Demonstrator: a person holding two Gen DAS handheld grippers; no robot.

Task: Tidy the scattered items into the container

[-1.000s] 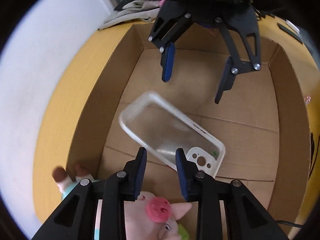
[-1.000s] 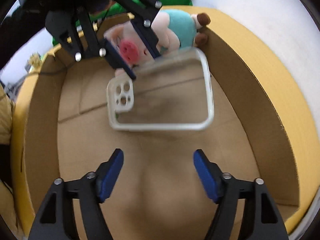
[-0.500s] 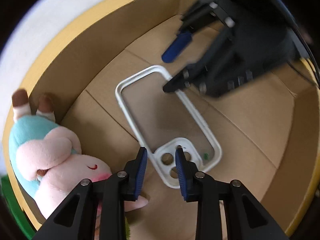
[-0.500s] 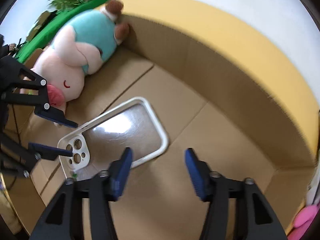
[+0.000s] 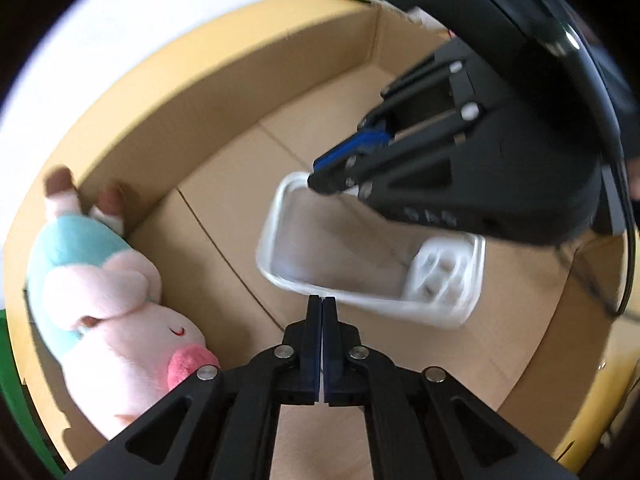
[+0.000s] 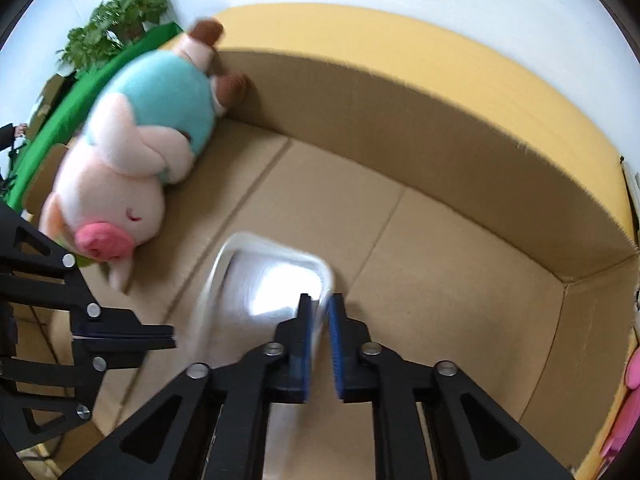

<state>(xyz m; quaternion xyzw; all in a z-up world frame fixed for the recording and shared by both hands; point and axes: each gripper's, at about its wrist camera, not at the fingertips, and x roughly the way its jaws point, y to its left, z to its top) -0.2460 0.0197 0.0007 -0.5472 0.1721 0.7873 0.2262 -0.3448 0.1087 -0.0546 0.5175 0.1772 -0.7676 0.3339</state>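
A clear phone case with a white rim (image 5: pixel 360 268) lies tilted inside the cardboard box (image 5: pixel 224 100). My right gripper (image 6: pixel 320 312) is shut on the case's rim (image 6: pixel 276 252), with one finger inside the rim and one outside. In the left wrist view the right gripper (image 5: pixel 332 168) reaches the case's far end. My left gripper (image 5: pixel 322 304) is shut and empty, its tips just short of the case's near edge. A pink plush pig in a teal shirt (image 5: pixel 104 292) lies along the box's left wall; it also shows in the right wrist view (image 6: pixel 136 152).
The box walls (image 6: pixel 440 120) rise all round both grippers. A green mat (image 6: pixel 80 84) and a potted plant (image 6: pixel 120 4) are outside the box at the back left. A pink thing (image 6: pixel 628 372) lies outside the box at the right.
My right gripper has closed on the case's rim. My left gripper has let go of the camera end and shut empty. The case has swung round and is blurred by motion.
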